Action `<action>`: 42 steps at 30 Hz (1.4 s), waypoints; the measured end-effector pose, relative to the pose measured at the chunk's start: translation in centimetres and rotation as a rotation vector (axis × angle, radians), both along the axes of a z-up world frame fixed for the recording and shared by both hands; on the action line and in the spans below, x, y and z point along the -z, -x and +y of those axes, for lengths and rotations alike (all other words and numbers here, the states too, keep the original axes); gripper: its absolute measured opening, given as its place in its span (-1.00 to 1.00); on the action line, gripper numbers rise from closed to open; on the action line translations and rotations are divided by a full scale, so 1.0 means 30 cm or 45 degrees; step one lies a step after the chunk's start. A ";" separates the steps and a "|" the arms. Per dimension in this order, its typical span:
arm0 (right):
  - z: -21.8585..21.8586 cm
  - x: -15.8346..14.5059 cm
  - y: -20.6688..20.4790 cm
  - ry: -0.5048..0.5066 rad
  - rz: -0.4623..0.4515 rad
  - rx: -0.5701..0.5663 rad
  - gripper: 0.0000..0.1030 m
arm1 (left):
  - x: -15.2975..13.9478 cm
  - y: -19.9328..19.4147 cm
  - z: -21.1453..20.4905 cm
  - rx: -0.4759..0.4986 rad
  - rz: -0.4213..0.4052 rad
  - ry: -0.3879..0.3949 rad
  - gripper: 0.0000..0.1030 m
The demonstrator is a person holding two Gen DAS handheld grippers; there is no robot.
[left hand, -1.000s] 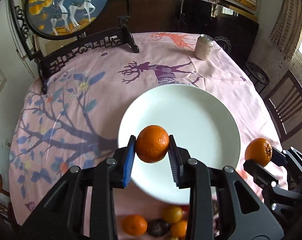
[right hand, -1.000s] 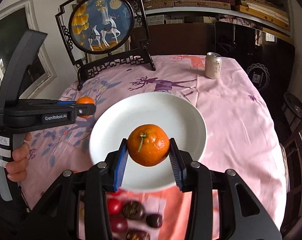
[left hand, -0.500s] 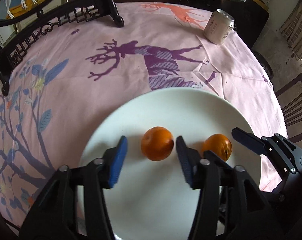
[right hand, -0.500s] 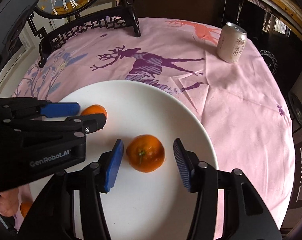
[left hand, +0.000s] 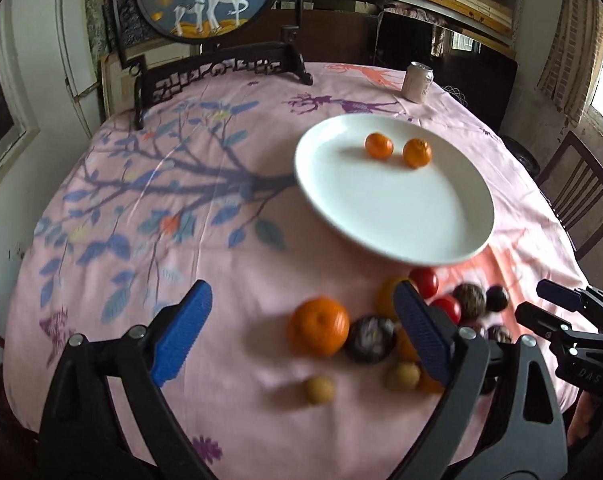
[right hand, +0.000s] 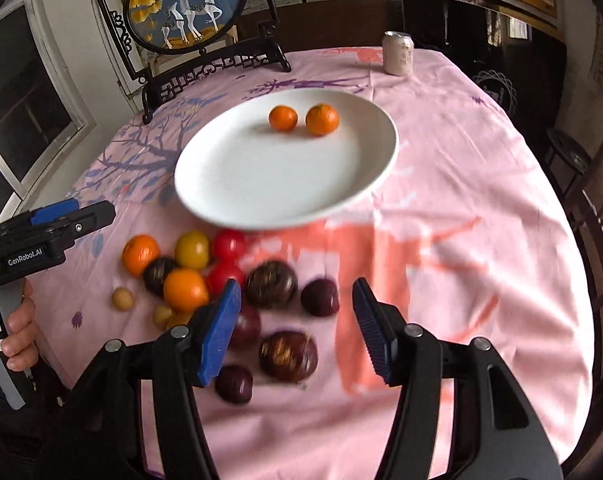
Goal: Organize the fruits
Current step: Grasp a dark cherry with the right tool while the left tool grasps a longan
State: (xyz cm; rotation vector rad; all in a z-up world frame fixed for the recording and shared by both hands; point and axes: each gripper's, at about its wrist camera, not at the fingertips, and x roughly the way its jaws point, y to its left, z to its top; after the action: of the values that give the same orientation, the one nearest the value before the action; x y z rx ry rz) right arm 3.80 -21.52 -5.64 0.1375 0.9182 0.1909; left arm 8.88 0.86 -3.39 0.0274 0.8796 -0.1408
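A white plate (left hand: 401,216) (right hand: 261,184) holds two oranges (left hand: 378,145) (left hand: 417,153), which also show in the right wrist view (right hand: 283,117) (right hand: 322,119). Near the table's front edge lies a pile of fruit: an orange (left hand: 318,330) (right hand: 140,254), a second orange (right hand: 185,289), a yellow fruit (right hand: 192,250), red tomatoes (right hand: 228,245), dark purple fruits (right hand: 271,283) and small tan ones (left hand: 319,389). My left gripper (left hand: 301,334) is open and empty above the pile's left side. My right gripper (right hand: 295,328) is open and empty above the dark fruits.
A drink can (left hand: 417,81) (right hand: 398,53) stands at the far right of the pink tablecloth (left hand: 141,240). A round deer picture on a black stand (left hand: 209,8) (right hand: 189,12) is at the back. A chair (left hand: 577,200) is on the right.
Both grippers opened and left their oranges on the plate, then pulled back and up to the fruit pile at the table's front edge.
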 end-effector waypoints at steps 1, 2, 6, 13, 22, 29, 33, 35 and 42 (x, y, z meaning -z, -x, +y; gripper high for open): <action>0.005 0.010 0.047 -0.013 -0.006 0.012 0.14 | 0.023 0.039 0.022 -0.016 0.009 0.002 0.82; 0.013 0.016 0.088 -0.024 -0.018 0.018 0.14 | 0.047 0.067 0.038 -0.035 0.022 -0.008 0.82; 0.079 0.016 0.175 -0.012 -0.037 -0.039 0.14 | 0.080 0.144 0.061 -0.051 0.006 -0.073 0.82; 0.160 0.074 0.179 -0.005 0.015 -0.146 0.14 | 0.092 0.196 0.075 -0.041 0.002 -0.083 0.82; 0.187 0.130 0.116 0.084 0.019 -0.134 -0.35 | 0.111 0.211 0.074 0.010 0.039 -0.059 0.82; 0.155 0.107 0.120 0.047 -0.006 -0.094 -0.47 | 0.143 0.188 0.050 0.048 0.095 -0.032 0.82; 0.111 0.052 0.160 0.022 -0.058 -0.059 -0.47 | 0.164 0.153 0.033 0.043 0.102 -0.015 0.46; 0.100 0.042 0.169 0.011 -0.063 -0.045 -0.47 | 0.191 0.122 0.020 0.059 0.158 0.000 -0.22; 0.096 0.044 0.183 -0.026 -0.057 -0.059 -0.47 | 0.221 0.097 -0.037 0.090 0.134 -0.026 -0.58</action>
State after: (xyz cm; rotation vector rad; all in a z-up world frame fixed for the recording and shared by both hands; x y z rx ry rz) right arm -1.69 -18.65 -6.96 0.1305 0.8758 0.2454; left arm 5.97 -0.25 -10.02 0.0708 0.9856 -0.2008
